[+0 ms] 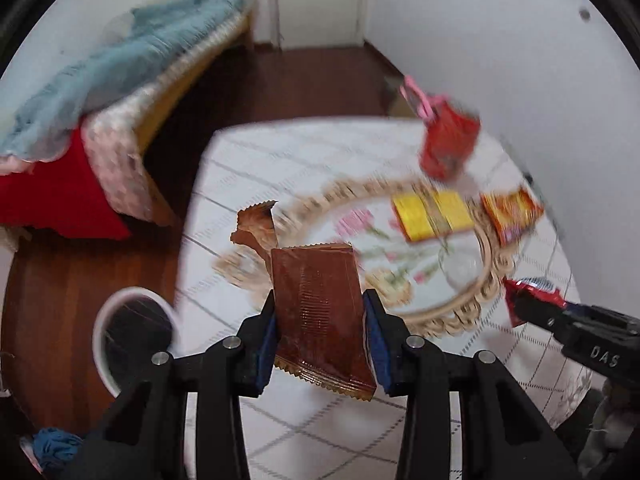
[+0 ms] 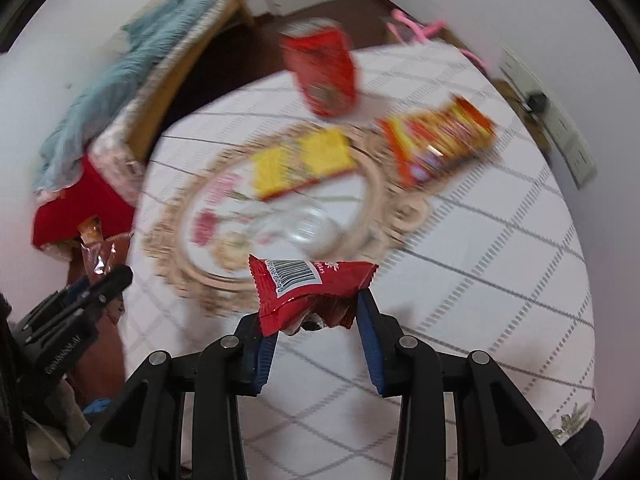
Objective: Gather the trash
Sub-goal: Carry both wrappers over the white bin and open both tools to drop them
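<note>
A: Trash check — your left gripper (image 1: 320, 320) jaws clamp the brown wrapper (image 1: 320, 312), held above the surface (image 1: 320, 432)?

B: Yes. Your right gripper (image 2: 316, 320) jaws pinch the red wrapper (image 2: 308, 284). Beyond lie the yellow packet (image 2: 304, 160), orange packet (image 2: 436, 140), red carton (image 2: 324, 72).
</note>
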Available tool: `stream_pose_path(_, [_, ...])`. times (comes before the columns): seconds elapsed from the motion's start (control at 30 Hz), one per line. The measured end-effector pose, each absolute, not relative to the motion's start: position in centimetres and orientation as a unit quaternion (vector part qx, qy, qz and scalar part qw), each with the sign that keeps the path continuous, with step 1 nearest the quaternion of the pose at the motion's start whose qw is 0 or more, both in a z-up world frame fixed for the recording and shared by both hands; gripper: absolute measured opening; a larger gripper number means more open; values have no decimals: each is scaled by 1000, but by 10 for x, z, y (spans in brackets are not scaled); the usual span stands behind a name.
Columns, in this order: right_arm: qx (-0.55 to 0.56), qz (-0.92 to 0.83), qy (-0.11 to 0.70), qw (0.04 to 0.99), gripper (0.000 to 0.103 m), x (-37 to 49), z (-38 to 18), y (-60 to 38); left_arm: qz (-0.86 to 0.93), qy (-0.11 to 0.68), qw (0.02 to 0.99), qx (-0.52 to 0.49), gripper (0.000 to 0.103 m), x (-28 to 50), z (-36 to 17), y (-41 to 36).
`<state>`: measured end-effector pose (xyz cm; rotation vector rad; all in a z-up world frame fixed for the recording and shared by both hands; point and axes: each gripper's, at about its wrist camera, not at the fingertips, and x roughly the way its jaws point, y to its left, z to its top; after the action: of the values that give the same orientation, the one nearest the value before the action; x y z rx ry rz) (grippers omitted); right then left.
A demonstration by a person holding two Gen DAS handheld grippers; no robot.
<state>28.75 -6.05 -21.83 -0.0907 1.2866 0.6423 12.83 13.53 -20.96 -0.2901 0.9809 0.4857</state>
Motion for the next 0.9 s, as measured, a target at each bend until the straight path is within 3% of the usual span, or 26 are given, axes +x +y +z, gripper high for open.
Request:
stream_pose_path(0.23, [-47,398,553,731,38,247,-165,35,301,406,852,-136,36,68,-143,203])
stream_pose_path(0.47, [-71,477,551,681,37,186,-164,143,364,397,826,-168,36,-2,-139,274])
stream_pose_path(0.9, [-194,497,605,591,34,90,-288,321,352,452,717,-396,40,-88,-300,413])
